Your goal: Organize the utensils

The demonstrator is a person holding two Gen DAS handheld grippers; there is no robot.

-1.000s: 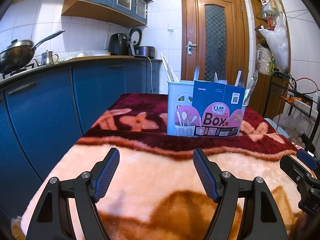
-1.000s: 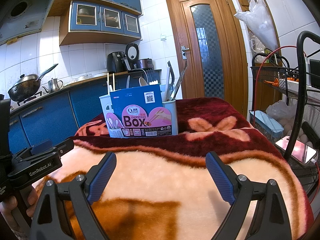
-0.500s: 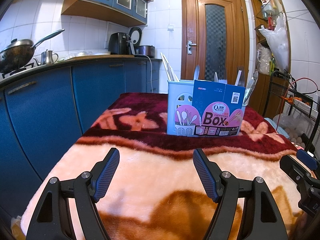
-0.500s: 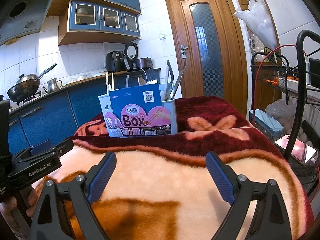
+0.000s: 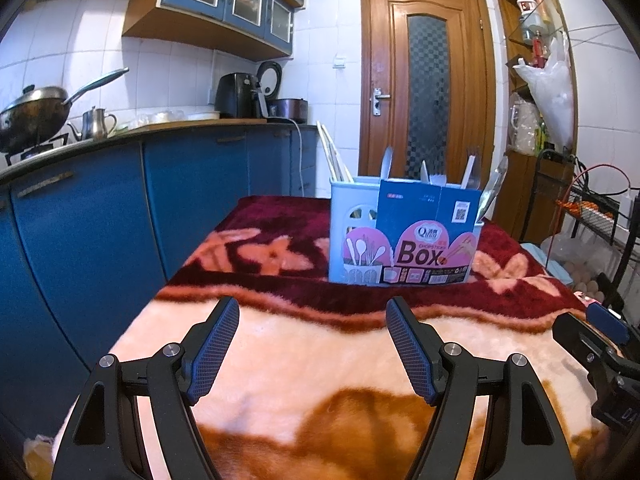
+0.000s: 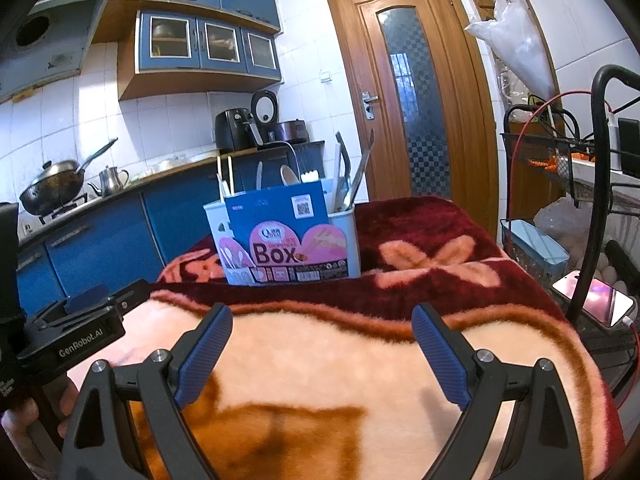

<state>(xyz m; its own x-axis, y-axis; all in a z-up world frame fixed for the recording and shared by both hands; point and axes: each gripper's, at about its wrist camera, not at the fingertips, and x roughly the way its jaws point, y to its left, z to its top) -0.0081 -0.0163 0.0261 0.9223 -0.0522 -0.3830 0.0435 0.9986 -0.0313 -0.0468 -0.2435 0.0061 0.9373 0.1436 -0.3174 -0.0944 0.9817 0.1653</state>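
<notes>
- Hovering low over the blanket (image 5: 280,344), the left gripper (image 5: 312,320) points toward the caddy (image 5: 352,220); its jaws stand wide apart with nothing between them.
- In the right wrist view the left gripper's body (image 6: 72,328) shows at the left edge, level with the right one, with the person's hand (image 6: 24,424) below it.
- The right gripper (image 6: 322,328) sits just to the right of the left one, also low over the blanket (image 6: 340,360), jaws spread wide and empty, aimed at the caddy (image 6: 344,236).
- The caddy is a pale blue plastic holder standing upright on the dark red far part of the blanket, well ahead of both grippers.
- A blue and pink card label (image 5: 428,232) marked "Box" covers most of its front face.
- Left compartment: chopsticks (image 5: 332,152) lean out to the left.
- Middle: several pale utensil handles (image 5: 386,164) stick up behind the label; which compartment each stands in I cannot tell.
- In the right wrist view, a spoon (image 6: 290,174) rises behind the label.
- Right end: metal utensils (image 6: 362,168) lean out to the right, over the caddy's rim.
- Further right, beside the table, a phone (image 6: 596,298) lies on a black rack (image 6: 600,160).
</notes>
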